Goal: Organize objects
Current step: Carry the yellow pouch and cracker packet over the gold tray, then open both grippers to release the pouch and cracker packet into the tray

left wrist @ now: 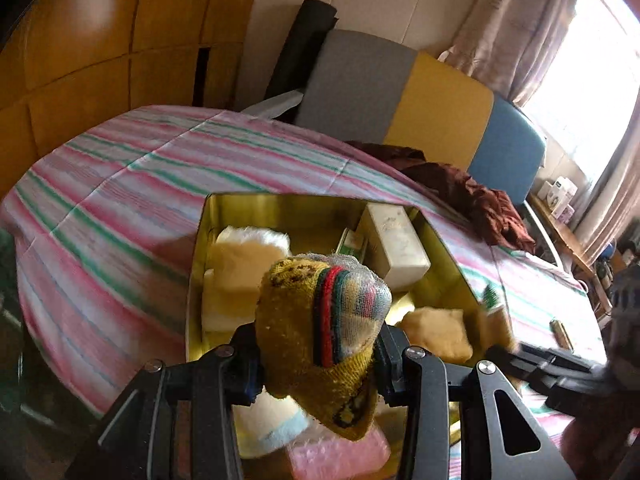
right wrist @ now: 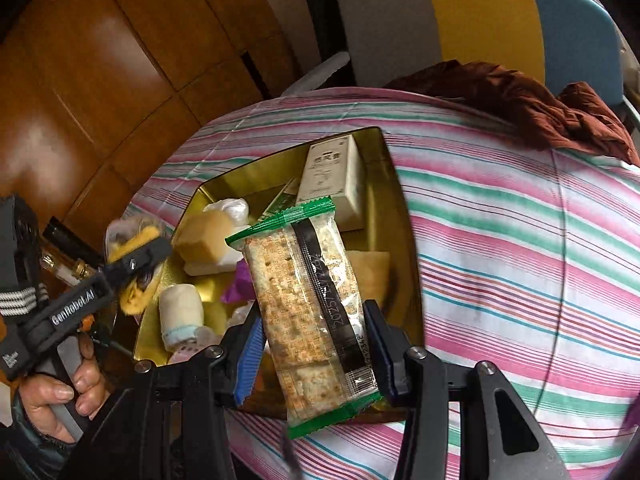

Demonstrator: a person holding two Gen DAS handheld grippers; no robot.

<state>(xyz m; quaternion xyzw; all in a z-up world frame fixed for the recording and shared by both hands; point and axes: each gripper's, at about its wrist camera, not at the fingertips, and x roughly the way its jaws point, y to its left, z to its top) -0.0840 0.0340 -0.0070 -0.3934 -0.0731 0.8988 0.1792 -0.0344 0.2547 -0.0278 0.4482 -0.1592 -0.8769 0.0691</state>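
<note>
From my left camera, my left hand-held gripper (left wrist: 320, 354) is squeezed shut on a yellow knitted sock (left wrist: 320, 332). The sock has red and green stripes, and it hangs above the gold tin box (left wrist: 444, 248) on the bed with the striped sheet (left wrist: 120, 184). The box already holds a white box (left wrist: 394, 246), some soft tan pads (left wrist: 436, 334) and a pink pack (left wrist: 340, 456). The sock is floppy. Its loose end droops below the jaws. I think it could catch on the box wall when I lower it, or drape over the edge and not go in. At the right edge I see my other hand-held gripper (left wrist: 500, 334), blurry and very near. The two could bump.

From my right camera, my right hand-held gripper (right wrist: 316, 344) is squeezed shut on a cracker pack (right wrist: 308, 308) with green ends. The pack sticks out far past the jaws, over the gold tin box (right wrist: 396, 184). The wrapper is slick, so I think it could slip or swing in the grip. If I press too hard, the crackers may break. The box is quite full, so the pack might land on top of things and slide out. A hand (right wrist: 60, 396) holds the left hand-held gripper (right wrist: 136, 264) with the sock (right wrist: 132, 296) at the box's left side, so I must keep them apart.
</note>
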